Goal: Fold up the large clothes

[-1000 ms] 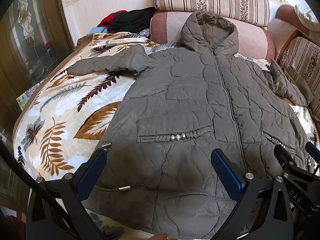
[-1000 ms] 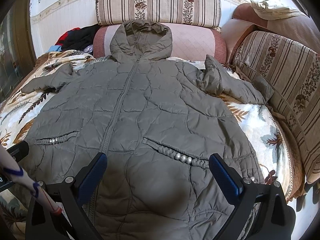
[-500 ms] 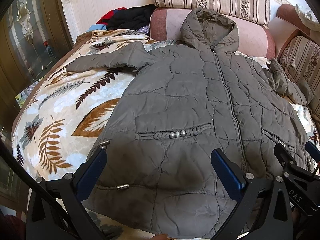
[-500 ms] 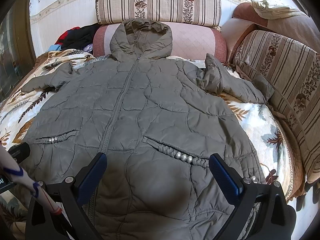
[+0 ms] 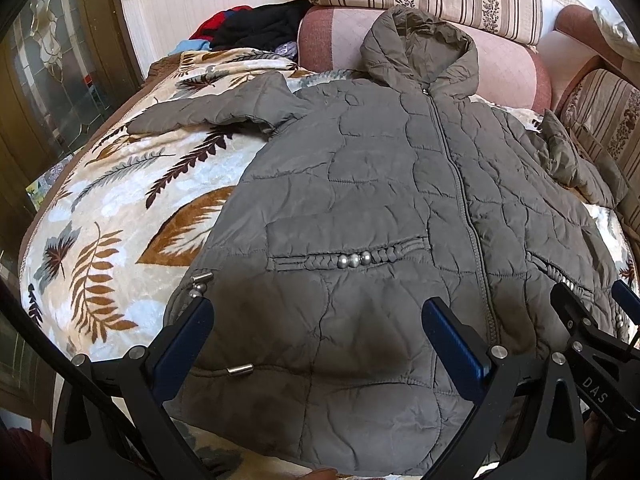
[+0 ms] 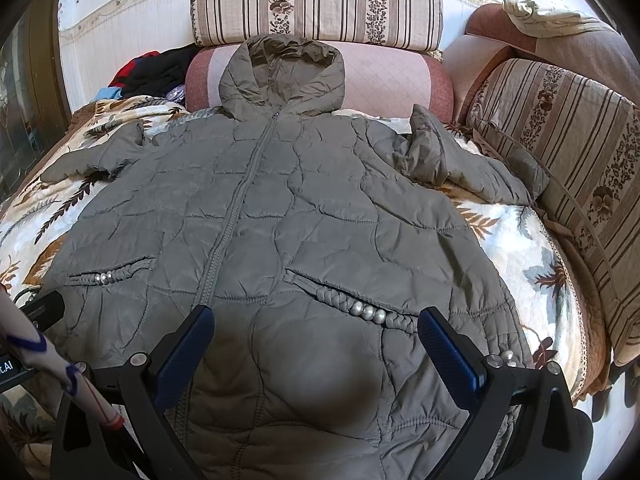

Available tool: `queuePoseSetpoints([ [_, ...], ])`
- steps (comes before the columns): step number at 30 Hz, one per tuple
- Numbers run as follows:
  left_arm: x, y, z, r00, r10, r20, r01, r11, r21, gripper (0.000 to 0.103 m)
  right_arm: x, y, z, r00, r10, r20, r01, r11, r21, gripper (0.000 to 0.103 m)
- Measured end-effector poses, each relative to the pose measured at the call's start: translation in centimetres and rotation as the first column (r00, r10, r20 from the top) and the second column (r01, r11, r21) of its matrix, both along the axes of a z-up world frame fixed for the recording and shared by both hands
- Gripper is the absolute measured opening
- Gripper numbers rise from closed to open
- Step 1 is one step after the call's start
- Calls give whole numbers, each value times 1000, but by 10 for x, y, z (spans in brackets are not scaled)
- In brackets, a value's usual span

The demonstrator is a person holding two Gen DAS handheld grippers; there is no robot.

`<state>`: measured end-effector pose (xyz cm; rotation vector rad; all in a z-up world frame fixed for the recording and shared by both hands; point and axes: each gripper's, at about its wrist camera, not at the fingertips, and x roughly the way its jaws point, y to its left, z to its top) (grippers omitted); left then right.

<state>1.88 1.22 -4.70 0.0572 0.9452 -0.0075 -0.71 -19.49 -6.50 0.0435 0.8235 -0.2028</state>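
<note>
Olive quilted coat [image 6: 304, 216] lies flat, zipped, across the leaf-print blanket [image 5: 120, 208], hood toward the far edge. Both the left hand-held gripper [image 5: 316, 344] and right hand-held gripper [image 6: 316, 344] hover wide open, empty, above the hem. Folding seems unstarted; next, probably grasp a sleeve or side.

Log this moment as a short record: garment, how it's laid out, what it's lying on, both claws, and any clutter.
garment: grey quilted hooded coat, zipped
layout: spread flat, front up, hood against the pink bolster
surface: leaf-print blanket
left claw: open, above the hem, holding nothing
right claw: open, above the hem, holding nothing
clutter: pile of clothes in the far corner
</note>
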Motion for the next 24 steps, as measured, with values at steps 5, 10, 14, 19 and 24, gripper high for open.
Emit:
queuePoseSetpoints([
  [5, 2, 1, -4, 1000, 5, -11, -5, 1000, 0, 103, 1, -1, -3, 1000, 0, -10, 0, 1000, -3, 103],
  [10, 6, 4, -11, 999, 12, -31, -12, 1000, 2, 103, 4, 0, -5, 1000, 1, -25, -1, 1000, -4, 103],
  [14, 10, 5, -18, 999, 17, -49, -17, 1000, 3, 103, 6, 1, -6, 999, 3, -32, -3, 1000, -6, 103],
  [19, 14, 7, -30, 997, 25, -69, -24, 1000, 12, 103, 9, 0, -9, 999, -1, -46, 1, 1000, -4, 103],
  [24, 19, 9, -51, 993, 43, -112, -39, 999, 38, 103, 10, 0, -11, 999, -5, -51, 5, 1000, -1, 103],
])
